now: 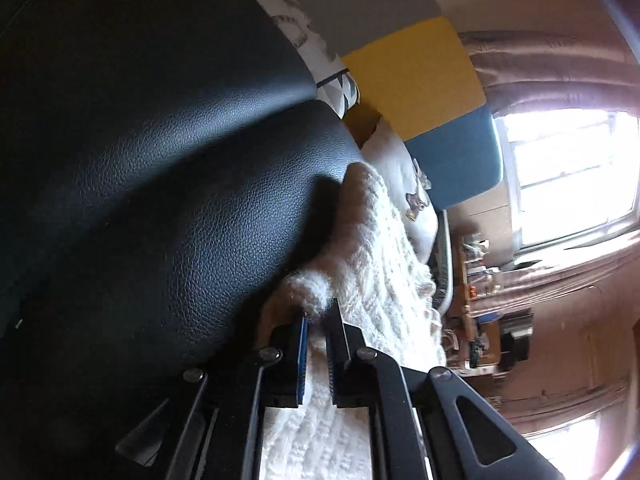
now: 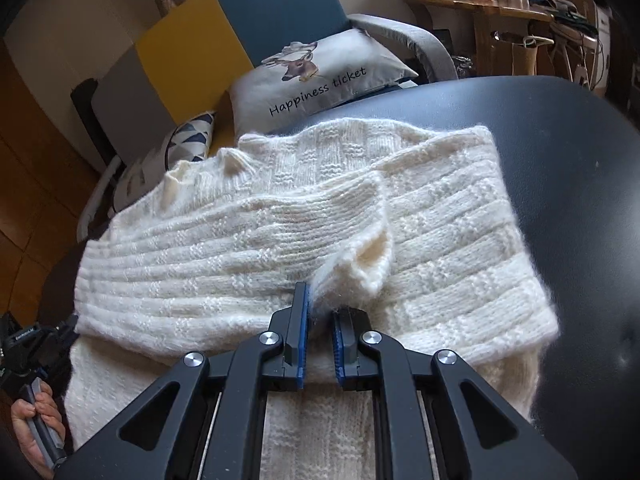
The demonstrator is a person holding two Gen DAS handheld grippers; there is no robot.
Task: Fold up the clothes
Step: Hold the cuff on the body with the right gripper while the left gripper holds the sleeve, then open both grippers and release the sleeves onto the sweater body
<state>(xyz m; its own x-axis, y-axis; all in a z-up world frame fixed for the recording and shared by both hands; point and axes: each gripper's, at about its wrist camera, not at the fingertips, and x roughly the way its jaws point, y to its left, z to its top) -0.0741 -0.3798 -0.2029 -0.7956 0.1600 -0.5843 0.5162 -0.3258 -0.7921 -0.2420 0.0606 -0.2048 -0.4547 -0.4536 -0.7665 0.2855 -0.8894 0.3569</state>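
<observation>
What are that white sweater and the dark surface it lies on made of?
The white sweater looks like a chunky wool or acrylic knit: ribbed rows with fuzzy, stray fibres. The dark surface looks like black leather or faux leather: a fine pebbled grain with a soft sheen. Which one, the look leaves open.

"Happiness ticket", black script, on grey deer-print cushion (image 2: pixel 320 76) at 12 o'clock in right wrist view. Small white lettering on black device (image 2: pixel 24 344) at 8 o'clock, too small to read. Nothing legible in left wrist view.
</observation>
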